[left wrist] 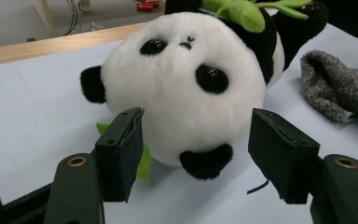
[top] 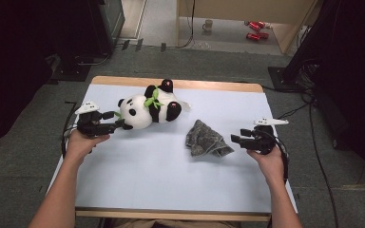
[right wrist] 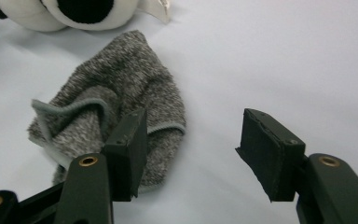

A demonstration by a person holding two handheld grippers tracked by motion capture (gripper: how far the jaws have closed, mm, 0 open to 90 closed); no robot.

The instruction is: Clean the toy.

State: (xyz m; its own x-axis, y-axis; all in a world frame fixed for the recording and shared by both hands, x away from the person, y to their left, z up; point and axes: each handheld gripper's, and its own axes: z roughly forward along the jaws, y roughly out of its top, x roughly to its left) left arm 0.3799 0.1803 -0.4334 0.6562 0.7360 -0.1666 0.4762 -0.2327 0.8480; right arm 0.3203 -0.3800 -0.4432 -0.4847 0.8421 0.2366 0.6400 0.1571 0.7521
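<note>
- Two pairs of tongs work over the desk (top: pixel 138 166), one in each hand, and both stand open with nothing pressed between the pads.
- Left tongs (top: pixel 120 121) point at the panda plush (top: pixel 145 108); in the left gripper view its white head (left wrist: pixel 186 84) sits just ahead of the spread jaws, partly between them, with gaps on both sides.
- Lying on its side, the panda has its head nearest the left tongs and its black legs farther off; a green leaf collar (top: pixel 154 100) sits at its neck.
- Right tongs (top: pixel 233 139) face the grey knitted cloth (top: pixel 205 139), just beside its near edge.
- From the right gripper view, the crumpled cloth (right wrist: pixel 116 107) lies ahead of one jaw and off to that side, while the gap between the jaws shows bare desk.
- Between the two tongs, the cloth rests near the panda's legs, apart from them.
</note>
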